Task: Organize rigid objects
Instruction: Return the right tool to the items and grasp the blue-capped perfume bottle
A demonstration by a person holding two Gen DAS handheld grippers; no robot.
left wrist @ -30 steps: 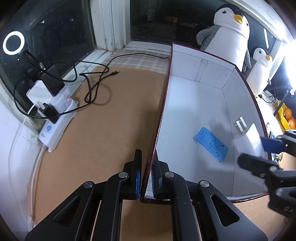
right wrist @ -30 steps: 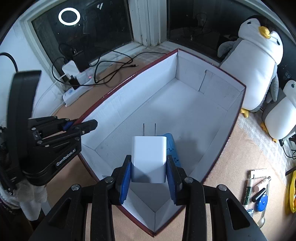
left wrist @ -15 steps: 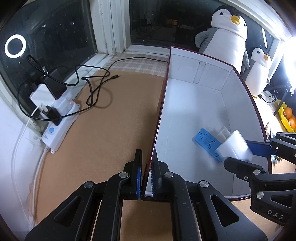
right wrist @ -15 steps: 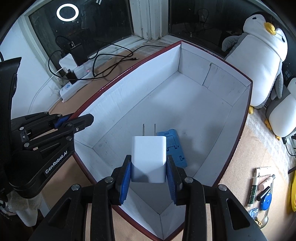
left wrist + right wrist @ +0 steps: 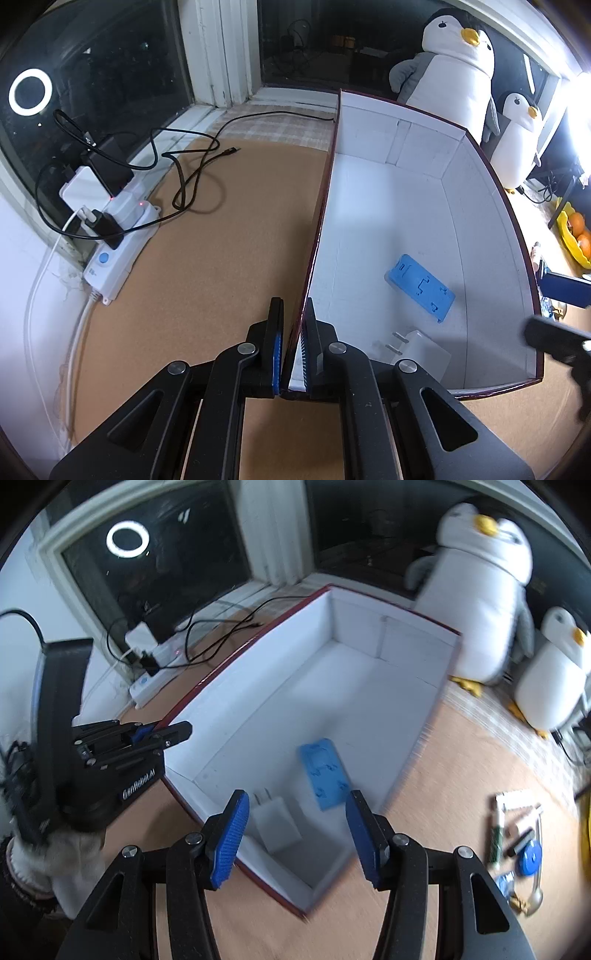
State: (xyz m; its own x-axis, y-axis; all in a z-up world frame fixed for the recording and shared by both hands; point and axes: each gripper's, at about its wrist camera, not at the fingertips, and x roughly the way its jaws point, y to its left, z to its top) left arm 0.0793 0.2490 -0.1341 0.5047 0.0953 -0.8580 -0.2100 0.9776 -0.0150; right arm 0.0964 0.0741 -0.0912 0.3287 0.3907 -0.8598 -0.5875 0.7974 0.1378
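Note:
A white box with a dark red rim [image 5: 321, 206] [image 5: 236, 657] stands on the brown table. My left gripper [image 5: 293, 350] [image 5: 173, 734] is shut on the box's left wall near its front corner. Inside the box lie a blue flat plastic piece [image 5: 419, 288] [image 5: 327, 771] and a white plug charger [image 5: 419, 349] [image 5: 275, 825], prongs pointing away from the near wall. My right gripper [image 5: 295, 834] hangs above the box's near end, its jaws opening with nothing held; the charger lies on the floor below them. Its fingers [image 5: 554, 332] show at the right edge of the left wrist view.
A white power strip [image 5: 118, 236] with plugs and black cables [image 5: 192, 173] lies by the window at left. Two plush penguins [image 5: 461, 74] stand behind the box. Small tools and a blue round item [image 5: 517, 842] lie right of the box. A yellow bowl with oranges [image 5: 576, 236] sits far right.
The right gripper let go of the white charger, which now lies on the box floor near the front. Its jaws have spread and it has drawn back. The left gripper has not moved.

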